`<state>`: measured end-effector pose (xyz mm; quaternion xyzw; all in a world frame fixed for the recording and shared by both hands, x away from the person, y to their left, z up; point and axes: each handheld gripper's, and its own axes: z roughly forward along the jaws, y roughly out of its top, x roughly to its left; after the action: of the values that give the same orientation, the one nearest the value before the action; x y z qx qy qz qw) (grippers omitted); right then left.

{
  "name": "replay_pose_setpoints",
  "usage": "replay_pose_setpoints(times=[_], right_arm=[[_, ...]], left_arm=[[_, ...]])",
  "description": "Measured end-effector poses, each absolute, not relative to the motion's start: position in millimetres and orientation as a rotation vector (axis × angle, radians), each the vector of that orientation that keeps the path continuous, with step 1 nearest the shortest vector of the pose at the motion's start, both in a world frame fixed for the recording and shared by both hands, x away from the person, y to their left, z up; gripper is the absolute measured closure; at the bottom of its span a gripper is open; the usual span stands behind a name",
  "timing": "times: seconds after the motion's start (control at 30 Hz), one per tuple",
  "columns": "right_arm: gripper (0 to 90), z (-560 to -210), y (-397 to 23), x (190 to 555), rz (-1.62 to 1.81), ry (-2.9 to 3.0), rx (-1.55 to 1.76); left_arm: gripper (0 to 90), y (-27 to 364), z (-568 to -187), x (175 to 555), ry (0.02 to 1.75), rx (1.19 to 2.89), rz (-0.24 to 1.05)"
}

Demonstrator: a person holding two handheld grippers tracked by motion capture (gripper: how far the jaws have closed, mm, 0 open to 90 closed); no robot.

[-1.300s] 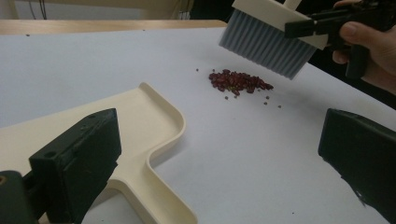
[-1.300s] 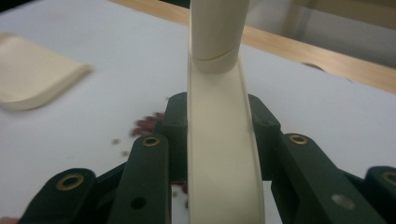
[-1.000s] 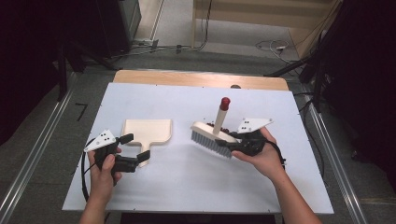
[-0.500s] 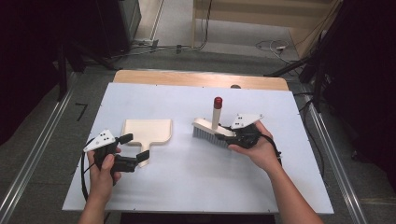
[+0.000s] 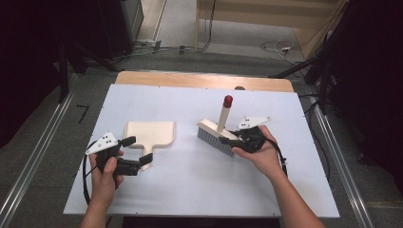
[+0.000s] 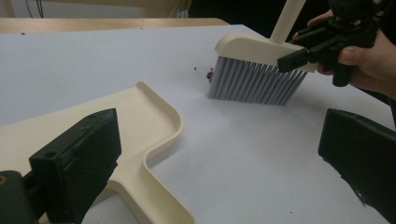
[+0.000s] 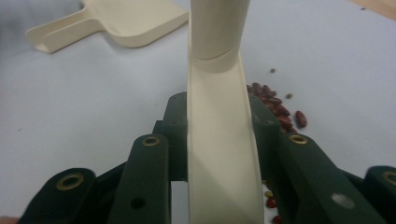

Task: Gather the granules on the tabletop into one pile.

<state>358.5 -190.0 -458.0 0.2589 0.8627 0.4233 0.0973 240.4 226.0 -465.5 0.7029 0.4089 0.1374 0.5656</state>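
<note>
Between the right claw's (image 5: 236, 142) jaws sits the back of the brush (image 5: 216, 135), clamped firmly, bristles down on the counter (image 5: 190, 190) and handle rising ahead of it. Red beans (image 7: 280, 109) lie just beside the bristles, on the far side from the dustpan (image 5: 149, 134). The left claw (image 5: 138, 154) stands wide open around the dustpan's handle, not yet gripping. Best to close it first and steady the pan, then sweep low and slowly toward its mouth.
</note>
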Motion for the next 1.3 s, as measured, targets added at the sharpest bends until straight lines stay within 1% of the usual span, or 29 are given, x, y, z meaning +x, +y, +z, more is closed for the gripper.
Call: replay_pose_setpoints(times=[0.1,0.23,0.33,0.4,0.57,0.7,0.9,1.0,1.13,1.2,1.3], right_arm=[[65.3,-454.5,-195.8,361.0,1.224,2.508,0.827],[65.2,-440.0,-196.7,354.9,1.298,2.416,0.912],[65.2,-427.6,-187.2,350.5,1.397,2.321,1.064],[65.2,-424.1,-175.0,349.8,1.397,2.259,1.12],[65.2,-438.5,-141.0,350.6,1.342,2.27,1.2],[65.3,-454.5,-131.5,351.2,1.249,2.289,1.251],[65.2,-452.1,-146.3,350.4,1.163,2.225,1.284],[65.2,-441.5,-161.2,346.7,1.251,2.197,1.269],[65.2,-426.2,-187.9,337.7,1.207,2.044,1.303],[65.2,-427.0,-199.0,335.3,1.124,1.979,1.333],[65.2,-438.9,-205.5,334.5,0.976,1.929,1.364]], left_arm=[[0.0,227.0,-465.7,240.7,0.964,1.651,0.325],[0.0,227.0,-466.5,242.1,0.967,1.655,0.324],[0.0,225.6,-467.1,243.1,0.966,1.657,0.321],[0.0,224.3,-466.7,242.8,0.961,1.66,0.32],[0.0,225.3,-465.5,241.3,0.957,1.658,0.323],[0.0,228.2,-465.5,240.6,0.961,1.652,0.324],[0.0,228.1,-465.5,241.2,0.961,1.648,0.322],[0.0,226.9,-465.4,241.5,0.96,1.652,0.321],[0.0,226.2,-465.5,241.3,0.962,1.653,0.32],[0.0,226.1,-465.5,241.4,0.963,1.656,0.319],[0.0,224.6,-465.3,241.7,0.96,1.655,0.32]])
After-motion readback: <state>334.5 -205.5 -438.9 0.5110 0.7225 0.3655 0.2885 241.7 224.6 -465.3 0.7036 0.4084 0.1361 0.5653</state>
